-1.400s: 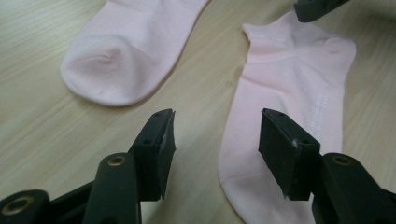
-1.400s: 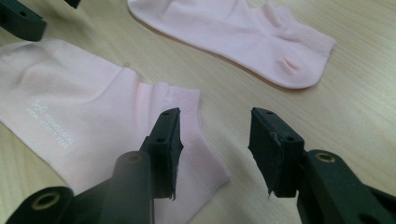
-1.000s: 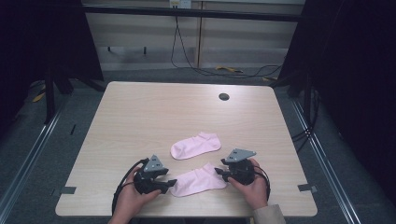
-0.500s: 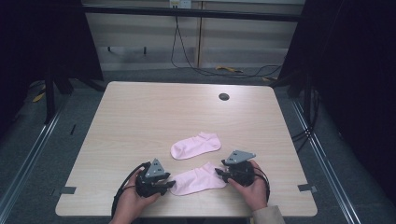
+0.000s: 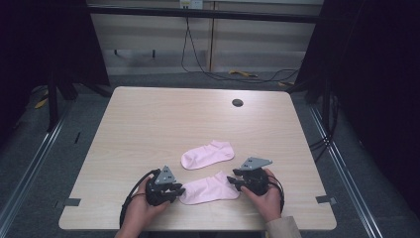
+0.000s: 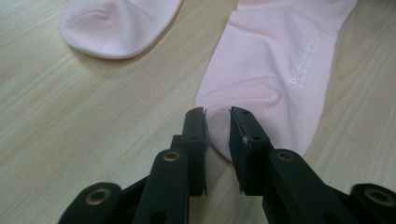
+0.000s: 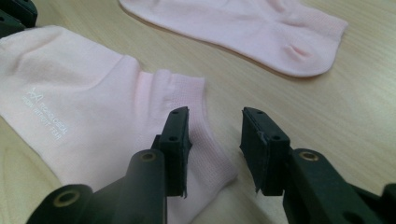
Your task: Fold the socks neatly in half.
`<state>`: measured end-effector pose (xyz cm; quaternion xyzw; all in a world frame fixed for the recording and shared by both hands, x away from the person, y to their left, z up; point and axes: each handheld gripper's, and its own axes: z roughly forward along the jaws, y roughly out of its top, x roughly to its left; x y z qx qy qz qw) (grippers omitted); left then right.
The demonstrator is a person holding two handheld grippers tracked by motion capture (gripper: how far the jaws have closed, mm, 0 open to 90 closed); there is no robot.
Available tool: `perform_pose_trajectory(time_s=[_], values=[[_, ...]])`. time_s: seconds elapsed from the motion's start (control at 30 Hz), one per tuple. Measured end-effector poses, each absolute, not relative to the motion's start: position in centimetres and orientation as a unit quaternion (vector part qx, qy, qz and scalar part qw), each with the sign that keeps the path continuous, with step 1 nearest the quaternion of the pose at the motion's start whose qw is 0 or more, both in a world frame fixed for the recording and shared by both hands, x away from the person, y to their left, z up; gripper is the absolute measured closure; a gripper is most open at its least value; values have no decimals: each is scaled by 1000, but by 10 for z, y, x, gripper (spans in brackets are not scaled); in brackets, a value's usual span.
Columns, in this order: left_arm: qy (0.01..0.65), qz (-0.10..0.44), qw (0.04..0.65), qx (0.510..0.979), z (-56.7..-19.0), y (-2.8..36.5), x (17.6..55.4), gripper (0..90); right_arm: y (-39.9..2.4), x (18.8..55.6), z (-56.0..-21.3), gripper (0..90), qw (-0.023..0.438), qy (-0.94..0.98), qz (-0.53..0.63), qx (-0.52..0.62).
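- Since a second ago, both of my hand-held grippers have kept their places at the near sock [image 5: 209, 188], while the left hand-held gripper [image 5: 174, 191] has just been closing its jaws hard and the right hand-held gripper [image 5: 234, 180] has just been closing a little.
- From the left gripper view I see the left hand-held gripper [image 6: 217, 122] with only a narrow gap between its jaws and the rounded toe end of the near sock [image 6: 275, 70] between the tips; I cannot tell whether the pads already press the cloth.
- From the right gripper view the right hand-held gripper [image 7: 212, 126] stands released, its jaws apart over the cuff end of the near sock [image 7: 93, 112], one jaw above the cloth and the other above bare wood.
- On the high view the near sock lies flat near the front edge of the worktop [image 5: 148, 124], between the two tools, with the far sock [image 5: 207, 154] just beyond it and apart from it.
- Small white lettering on the near sock's side shows in both gripper views; the high view is too coarse for it.
- Both socks are pale pink ankle socks; the near one has a ribbed cuff.
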<state>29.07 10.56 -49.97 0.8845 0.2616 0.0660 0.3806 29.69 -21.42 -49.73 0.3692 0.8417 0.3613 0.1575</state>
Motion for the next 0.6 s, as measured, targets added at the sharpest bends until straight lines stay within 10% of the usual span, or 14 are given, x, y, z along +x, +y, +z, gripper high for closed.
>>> perform_pose_trajectory(time_s=[0.6], values=[[285,56,375,881,-497,101,289,895,-212,292,-497,838,134,834,372,386]])
